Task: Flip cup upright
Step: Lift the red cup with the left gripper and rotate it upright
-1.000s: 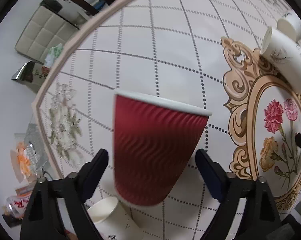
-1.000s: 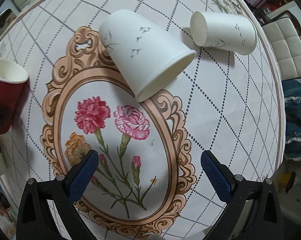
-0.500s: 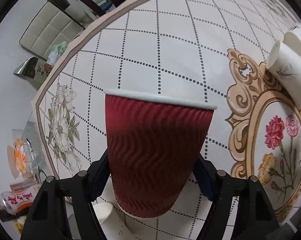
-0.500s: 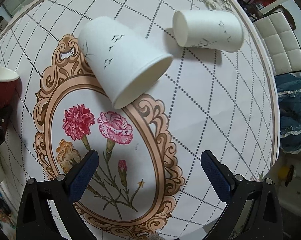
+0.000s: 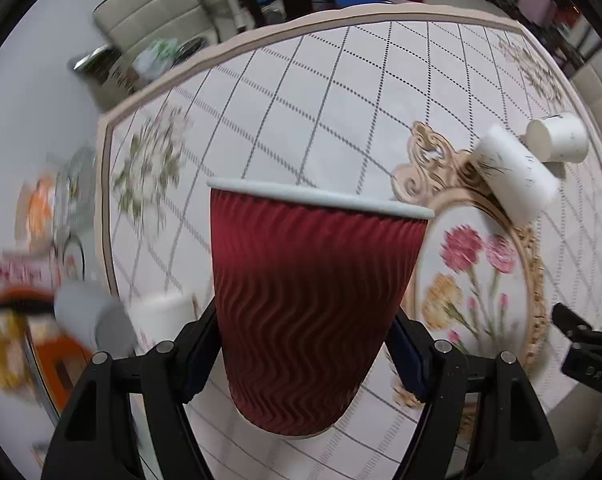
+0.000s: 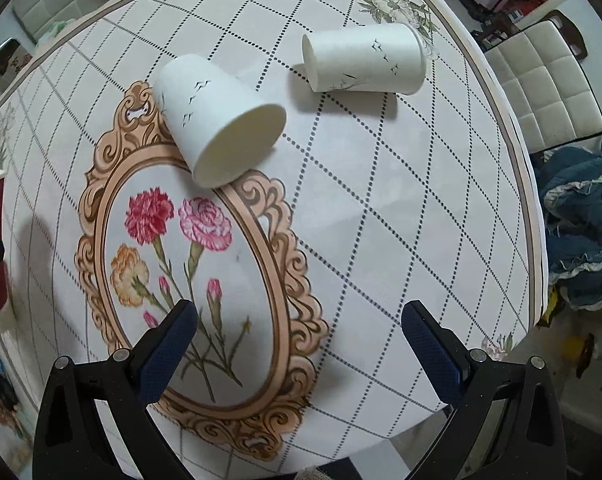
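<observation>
We saw a dark red cup (image 5: 313,304) with wavy ribbing and a white rim. Two white cups (image 6: 217,120) (image 6: 365,60) bore tiny bird marks; the tablecloth (image 6: 381,208) showed dotted grid lines and pink, red and orange carnations.

surface (image 6: 381,208): floral, grid-patterned tablecloth | white paper cup on its side (image 6: 221,120) over ornate frame print | second white paper cup (image 6: 365,60) lying nearby, apart

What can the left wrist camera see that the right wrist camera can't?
Only the left wrist view shows the left gripper clamped on the whole red ribbed paper cup, rim up. Only the right wrist view shows the open right gripper and the crumpled blue cloth. Both show the two white paper cups lying on their sides and the flowered tablecloth.
</observation>
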A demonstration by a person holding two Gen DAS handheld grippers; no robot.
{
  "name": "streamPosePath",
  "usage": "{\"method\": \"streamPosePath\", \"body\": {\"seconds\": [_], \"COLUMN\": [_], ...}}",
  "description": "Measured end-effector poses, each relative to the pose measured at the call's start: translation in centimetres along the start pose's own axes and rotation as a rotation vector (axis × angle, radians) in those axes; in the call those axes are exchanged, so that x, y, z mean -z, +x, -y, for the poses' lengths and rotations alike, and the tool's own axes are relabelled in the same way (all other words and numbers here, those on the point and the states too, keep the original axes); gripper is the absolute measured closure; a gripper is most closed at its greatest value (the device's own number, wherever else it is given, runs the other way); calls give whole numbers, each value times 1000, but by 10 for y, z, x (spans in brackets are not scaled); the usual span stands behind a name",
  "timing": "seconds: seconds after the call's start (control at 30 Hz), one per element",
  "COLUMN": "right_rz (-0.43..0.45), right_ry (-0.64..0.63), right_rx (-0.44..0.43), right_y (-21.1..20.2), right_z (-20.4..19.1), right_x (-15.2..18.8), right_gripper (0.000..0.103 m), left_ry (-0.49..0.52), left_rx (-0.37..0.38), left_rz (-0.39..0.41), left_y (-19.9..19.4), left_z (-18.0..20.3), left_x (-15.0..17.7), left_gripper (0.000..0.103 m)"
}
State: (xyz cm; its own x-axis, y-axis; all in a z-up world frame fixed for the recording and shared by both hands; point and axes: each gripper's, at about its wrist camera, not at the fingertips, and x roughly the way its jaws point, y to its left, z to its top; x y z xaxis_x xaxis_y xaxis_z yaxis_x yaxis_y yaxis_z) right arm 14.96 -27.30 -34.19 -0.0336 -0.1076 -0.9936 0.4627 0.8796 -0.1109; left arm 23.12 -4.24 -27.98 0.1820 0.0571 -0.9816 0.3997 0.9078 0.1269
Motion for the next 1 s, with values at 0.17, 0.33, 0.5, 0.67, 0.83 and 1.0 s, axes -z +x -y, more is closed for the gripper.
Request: {"method": "streamPosePath", "body": {"seconds": [0.17,0.33,0.5,0.67,0.83,1.0], "right_rz": [12,-6,-34,-55,-68,-74], "right_ry": [-49,-58,-60,-48,-69,-70], "right_rx": [-16,-5,26,33,46,47], "right_y": [-4,13,40,55,66,69], "right_z": [7,33,59,76,85,95], "right_x": [14,22,22,27,32,31], "right_gripper": [0,0,0,0,0,0], "left_ry": [-172,-346,-430,-519,-538,-546], "left_rx": [77,176,226,264,266,276], "left_rz": [-47,-110,-164,-212,-235,-239], "left_y": [-12,2,18,41,58,64], "left_z": [13,33,55,65,72,73], "left_x": [34,57,73,89,94,95], "left_gripper": [31,30,30,30,29,28]}}
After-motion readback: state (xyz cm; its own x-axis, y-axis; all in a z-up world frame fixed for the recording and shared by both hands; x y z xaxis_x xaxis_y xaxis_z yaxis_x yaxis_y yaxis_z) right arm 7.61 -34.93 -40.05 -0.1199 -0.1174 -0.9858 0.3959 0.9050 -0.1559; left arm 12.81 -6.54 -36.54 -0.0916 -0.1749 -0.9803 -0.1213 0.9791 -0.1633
